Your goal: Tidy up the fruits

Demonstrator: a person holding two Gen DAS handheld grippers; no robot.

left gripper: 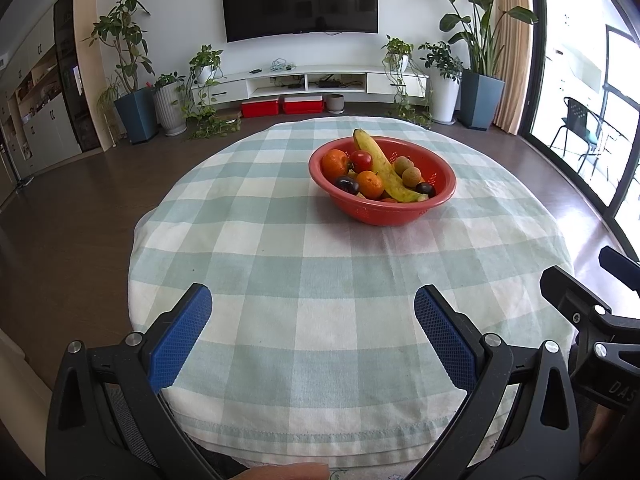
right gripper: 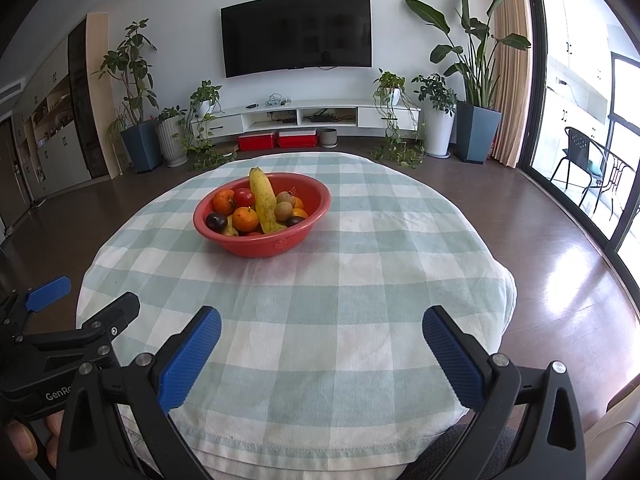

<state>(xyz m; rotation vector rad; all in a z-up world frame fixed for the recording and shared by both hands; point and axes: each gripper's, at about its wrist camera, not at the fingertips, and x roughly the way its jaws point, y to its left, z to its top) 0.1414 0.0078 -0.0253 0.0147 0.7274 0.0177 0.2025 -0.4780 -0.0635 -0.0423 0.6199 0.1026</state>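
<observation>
A red bowl (left gripper: 400, 212) (right gripper: 256, 246) stands on the round table with the green-white checked cloth (left gripper: 280, 280) (right gripper: 340, 300). It holds a banana (left gripper: 380, 164) (right gripper: 264, 200), oranges (left gripper: 335, 162) (right gripper: 245, 219), a red tomato (left gripper: 362, 160) (right gripper: 244, 197), dark plums (left gripper: 347, 185) (right gripper: 216, 222) and small brown fruits (left gripper: 412, 176) (right gripper: 283, 210). My left gripper (left gripper: 312, 312) is open and empty over the near edge of the table. My right gripper (right gripper: 320, 336) is open and empty, also at the near edge. Each gripper shows at the edge of the other's view.
Beyond the table is dark wood floor, a white TV console (left gripper: 304, 80) with red boxes (left gripper: 280, 106) under it, and potted plants (left gripper: 136, 116) (right gripper: 476, 136) on both sides. A glass door with a black chair (right gripper: 580, 164) is at the right.
</observation>
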